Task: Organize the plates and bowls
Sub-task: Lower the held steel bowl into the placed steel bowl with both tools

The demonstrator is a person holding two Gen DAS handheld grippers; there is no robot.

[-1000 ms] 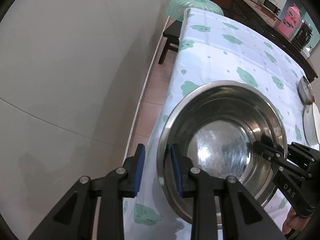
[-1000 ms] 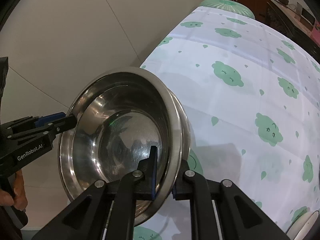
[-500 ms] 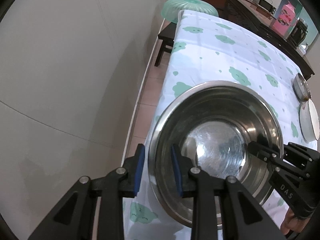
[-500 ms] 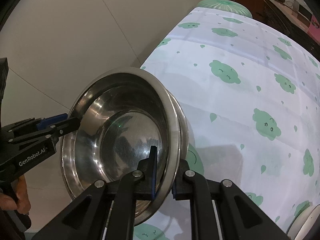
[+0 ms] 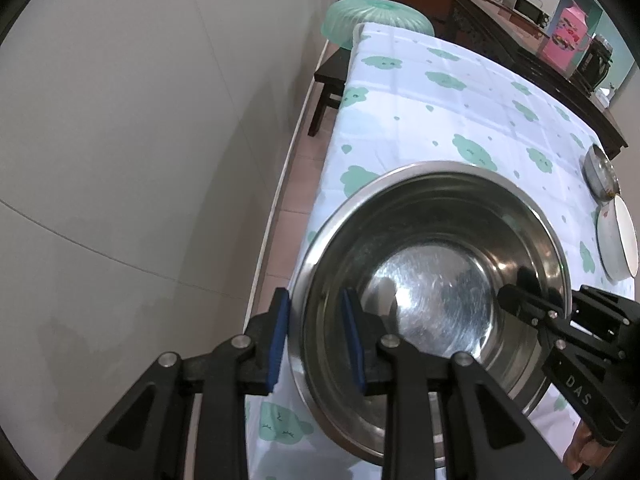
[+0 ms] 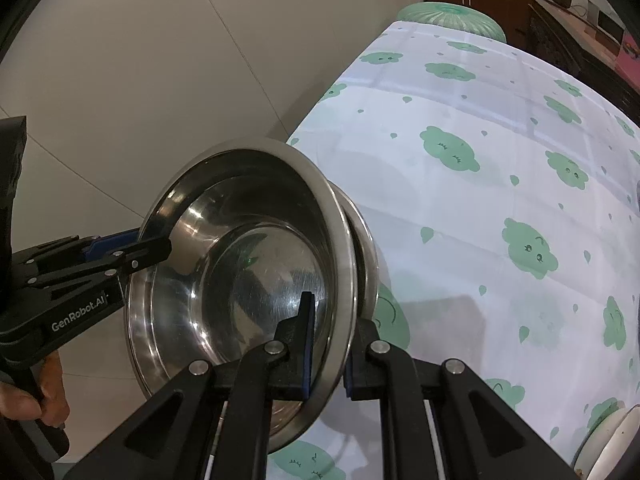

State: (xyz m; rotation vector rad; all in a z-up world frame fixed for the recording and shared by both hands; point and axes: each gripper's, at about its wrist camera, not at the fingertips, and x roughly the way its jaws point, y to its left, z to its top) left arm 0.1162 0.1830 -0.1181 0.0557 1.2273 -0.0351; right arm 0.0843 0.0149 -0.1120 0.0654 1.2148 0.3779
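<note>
A large steel bowl point(image 5: 432, 280), nested in a second steel bowl point(image 6: 366, 240), is held tilted above the table's near left corner. My left gripper point(image 5: 316, 340) is shut on its left rim, one finger inside and one outside. My right gripper point(image 6: 326, 344) is shut on the opposite rim of the steel bowl point(image 6: 256, 280). Each gripper shows in the other's view: the right gripper point(image 5: 536, 312) and the left gripper point(image 6: 132, 248). A small steel bowl point(image 5: 600, 174) and a white plate point(image 5: 618, 238) lie at the table's right edge.
The table point(image 6: 500, 152) has a white cloth with green clouds. A grey wall point(image 5: 140, 140) runs close along its left side. A green plastic stool point(image 5: 372, 20) and a dark low bench point(image 5: 328, 84) stand beyond the far end. A dark sideboard point(image 5: 532, 64) with appliances lines the right.
Both grippers have lifted the nested bowls a little and drawn them back toward the table's near left corner. Their grips are unchanged.
</note>
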